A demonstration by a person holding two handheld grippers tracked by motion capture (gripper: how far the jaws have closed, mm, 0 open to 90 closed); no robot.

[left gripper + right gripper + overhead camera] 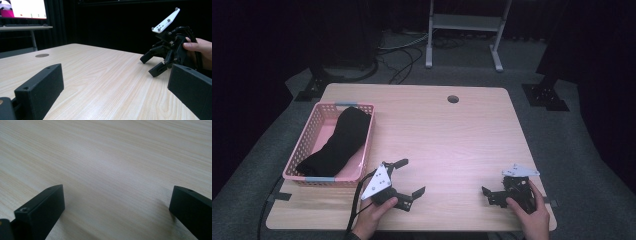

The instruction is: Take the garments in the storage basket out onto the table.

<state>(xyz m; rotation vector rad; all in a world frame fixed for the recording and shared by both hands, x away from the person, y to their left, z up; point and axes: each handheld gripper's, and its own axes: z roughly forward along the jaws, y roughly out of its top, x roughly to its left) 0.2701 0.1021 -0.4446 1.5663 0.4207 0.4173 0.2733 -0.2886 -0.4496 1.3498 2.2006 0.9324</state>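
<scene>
High view: pink basket (310, 143) sits at the left side of the counter (462, 135), holding a black garment (337, 141) that lies lengthwise inside it, one end rising over the far rim area. The rest of the counter is bare apart from the cable hole (453, 99) near the far edge.

Left gripper (405, 178) held low at the near edge, just right of the basket's near corner; jaws spread wide, nothing between them. Left gripper view confirms: both jaws well apart over bare wood.

Right gripper (491, 194) at the near right, well apart from the basket, hand (532, 212) wrapped around its body. Right gripper view: jaws spread, only wood grain between them.

Judgement on progress: the garment is fully in the basket and neither gripper touches it. Reads either as the finished state of a put-away, or as the very start of a take-out; cannot tell which from this state. If the latter, everything is left: reach into the basket, pinch the cloth, lift it out.
</scene>
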